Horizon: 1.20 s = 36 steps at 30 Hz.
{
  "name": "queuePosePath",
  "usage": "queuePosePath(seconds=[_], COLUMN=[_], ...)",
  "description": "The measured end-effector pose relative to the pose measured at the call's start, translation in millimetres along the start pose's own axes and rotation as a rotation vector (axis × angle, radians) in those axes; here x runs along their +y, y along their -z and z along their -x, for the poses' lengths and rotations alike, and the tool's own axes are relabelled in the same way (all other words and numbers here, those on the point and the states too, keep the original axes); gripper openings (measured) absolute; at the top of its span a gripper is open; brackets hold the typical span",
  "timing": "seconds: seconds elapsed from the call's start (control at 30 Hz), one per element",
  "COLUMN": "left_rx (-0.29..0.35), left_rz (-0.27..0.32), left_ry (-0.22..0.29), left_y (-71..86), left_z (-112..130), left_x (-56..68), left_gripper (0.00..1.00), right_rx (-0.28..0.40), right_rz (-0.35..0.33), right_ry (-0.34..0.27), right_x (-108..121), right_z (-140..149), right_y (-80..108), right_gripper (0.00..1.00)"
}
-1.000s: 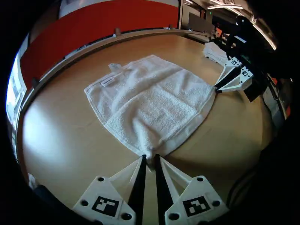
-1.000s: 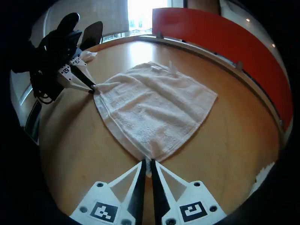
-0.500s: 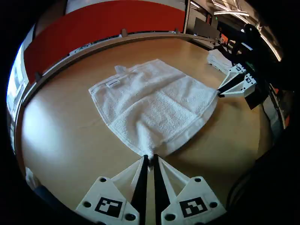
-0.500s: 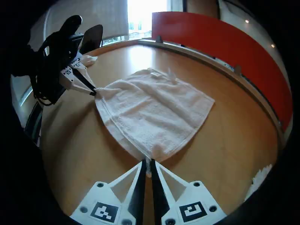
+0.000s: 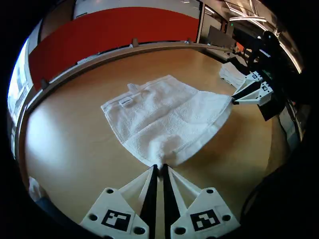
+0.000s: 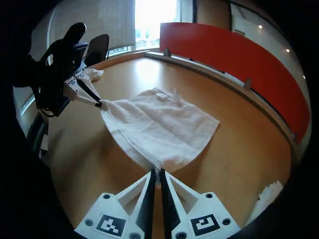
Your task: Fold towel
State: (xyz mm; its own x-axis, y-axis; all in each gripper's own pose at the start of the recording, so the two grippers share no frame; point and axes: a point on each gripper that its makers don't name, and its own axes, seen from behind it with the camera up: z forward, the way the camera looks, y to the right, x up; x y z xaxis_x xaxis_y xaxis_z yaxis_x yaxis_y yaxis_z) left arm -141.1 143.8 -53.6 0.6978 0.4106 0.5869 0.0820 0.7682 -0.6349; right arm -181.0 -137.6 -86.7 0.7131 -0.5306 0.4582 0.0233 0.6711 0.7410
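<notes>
our left gripper (image 5: 158,169) and right gripper (image 6: 156,173) each clamp a near corner of the white towel (image 5: 167,115): soft, light, sagging between.

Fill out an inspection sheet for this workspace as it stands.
Surface: wooden table, glossy.
Job's things: white towel, far edge flat on the table, two near corners lifted.
Clutter: folded white cloths at the table's far side.
Claws: left claw shut on one towel corner; right claw shut on the neighbouring corner.
Cables: what looks like a dark cable loop beside the left claw.
Surroundings: red partition along the table edge; bright window; black chair.
</notes>
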Motion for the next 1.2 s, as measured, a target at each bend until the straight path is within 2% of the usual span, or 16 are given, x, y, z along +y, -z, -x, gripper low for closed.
queuePosePath(seconds=[0.47, 1.2], left_rx=[0.038, 0.049], left_rz=[0.0, 0.001], left_ry=[0.032, 0.029], left_y=[32.7, 60.8], left_z=[-24.6, -42.9], left_x=[2.2, 6.5], left_gripper=[0.1, 0.09], right_rx=[0.019, 0.039], right_rz=[0.0, 0.002], right_ry=[-0.003, 0.017], right_x=[-2.8, -13.5], right_z=[-20.6, -40.0], right_y=[24.3, 56.5], right_gripper=[0.1, 0.1])
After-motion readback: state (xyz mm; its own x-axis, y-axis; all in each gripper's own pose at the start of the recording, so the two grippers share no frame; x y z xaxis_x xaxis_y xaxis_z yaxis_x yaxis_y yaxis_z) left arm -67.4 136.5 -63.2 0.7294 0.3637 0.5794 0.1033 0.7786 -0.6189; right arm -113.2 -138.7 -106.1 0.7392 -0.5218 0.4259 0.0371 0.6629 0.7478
